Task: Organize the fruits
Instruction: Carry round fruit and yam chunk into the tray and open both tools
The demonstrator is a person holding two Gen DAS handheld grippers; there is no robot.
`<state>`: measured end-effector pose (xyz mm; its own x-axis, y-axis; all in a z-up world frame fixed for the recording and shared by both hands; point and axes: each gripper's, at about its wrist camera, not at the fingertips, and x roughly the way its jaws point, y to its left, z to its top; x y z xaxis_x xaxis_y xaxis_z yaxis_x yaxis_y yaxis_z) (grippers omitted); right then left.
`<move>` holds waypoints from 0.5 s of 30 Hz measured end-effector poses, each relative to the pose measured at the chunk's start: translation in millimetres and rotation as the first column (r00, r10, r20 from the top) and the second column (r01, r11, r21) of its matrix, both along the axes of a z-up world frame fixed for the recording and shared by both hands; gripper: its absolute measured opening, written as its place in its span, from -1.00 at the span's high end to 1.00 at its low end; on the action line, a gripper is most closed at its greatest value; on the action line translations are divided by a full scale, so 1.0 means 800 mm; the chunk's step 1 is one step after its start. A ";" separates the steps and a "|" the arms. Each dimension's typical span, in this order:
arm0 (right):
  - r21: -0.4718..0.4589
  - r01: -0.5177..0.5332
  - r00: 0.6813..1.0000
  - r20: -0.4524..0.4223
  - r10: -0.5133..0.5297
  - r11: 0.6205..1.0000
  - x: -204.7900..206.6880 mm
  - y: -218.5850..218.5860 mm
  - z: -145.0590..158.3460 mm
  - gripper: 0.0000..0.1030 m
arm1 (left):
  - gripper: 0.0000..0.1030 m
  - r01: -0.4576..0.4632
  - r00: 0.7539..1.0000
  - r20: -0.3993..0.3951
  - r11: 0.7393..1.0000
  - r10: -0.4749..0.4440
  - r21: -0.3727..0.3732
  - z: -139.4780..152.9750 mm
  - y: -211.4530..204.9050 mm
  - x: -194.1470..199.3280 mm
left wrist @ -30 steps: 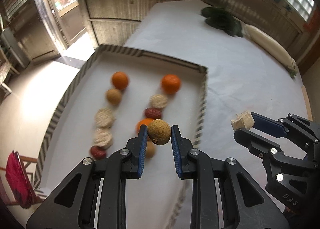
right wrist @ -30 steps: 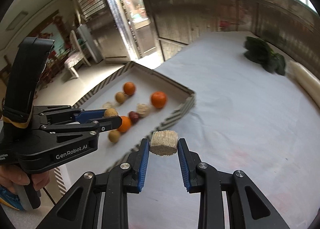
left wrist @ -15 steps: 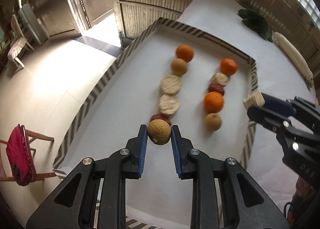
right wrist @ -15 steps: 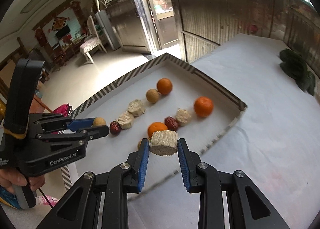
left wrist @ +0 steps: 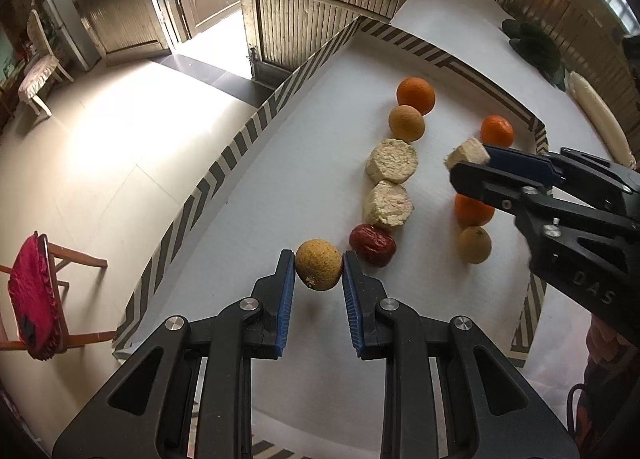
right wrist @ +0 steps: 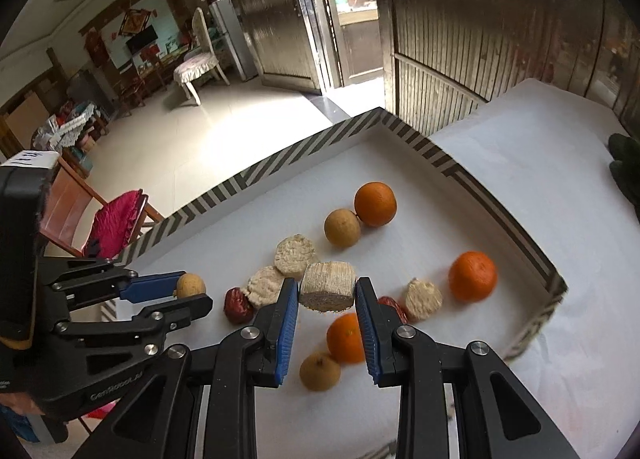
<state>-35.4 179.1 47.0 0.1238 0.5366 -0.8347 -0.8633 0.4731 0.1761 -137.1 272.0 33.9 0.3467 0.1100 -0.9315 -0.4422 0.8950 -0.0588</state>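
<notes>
My left gripper [left wrist: 318,265] is shut on a tan round fruit [left wrist: 319,264], held over the near end of the left row in the striped-rim tray [left wrist: 224,163], beside a red date [left wrist: 373,245]. That row runs date, two pale cut chunks [left wrist: 392,160], tan fruit, orange [left wrist: 416,95]. My right gripper [right wrist: 327,291] is shut on a pale cut chunk [right wrist: 328,291], held above the right row: tan fruit [right wrist: 320,371], orange [right wrist: 346,339], date, pale chunk [right wrist: 423,299], orange [right wrist: 473,276]. Each gripper shows in the other's view.
The tray lies on a white-covered table [right wrist: 540,147]. Dark green vegetables [left wrist: 532,47] and a long white radish [left wrist: 598,115] lie at the far right. A chair with a red cushion [left wrist: 30,291] stands on the floor to the left.
Both grippers moved left and forward over the tray with their loads. The left one now hangs at the near end of the left row; the right one is over the right row.
</notes>
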 end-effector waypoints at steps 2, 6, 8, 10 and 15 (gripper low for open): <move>-0.015 0.000 1.000 0.003 0.000 1.000 0.002 0.004 -0.005 0.45 | 0.55 0.002 1.000 -0.002 1.000 -0.002 -0.004 -0.003 0.003 0.002; -0.034 0.000 1.000 -0.001 0.000 0.999 0.008 0.010 -0.013 0.45 | 0.55 0.005 1.000 -0.006 1.000 -0.005 -0.008 -0.007 0.004 0.009; -0.043 0.002 1.000 -0.006 -0.002 0.999 0.012 0.010 -0.017 0.45 | 0.55 0.006 1.000 -0.007 1.000 -0.006 -0.010 -0.008 0.006 0.013; -0.052 0.004 1.000 -0.016 -0.005 0.999 0.016 0.010 -0.021 0.45 | 0.55 0.004 1.000 -0.012 1.000 -0.004 -0.010 -0.010 0.008 0.016; -0.057 0.005 1.000 -0.028 -0.006 0.998 0.020 0.009 -0.027 0.45 | 0.55 -0.001 1.000 -0.013 1.000 0.001 -0.009 -0.011 0.009 0.022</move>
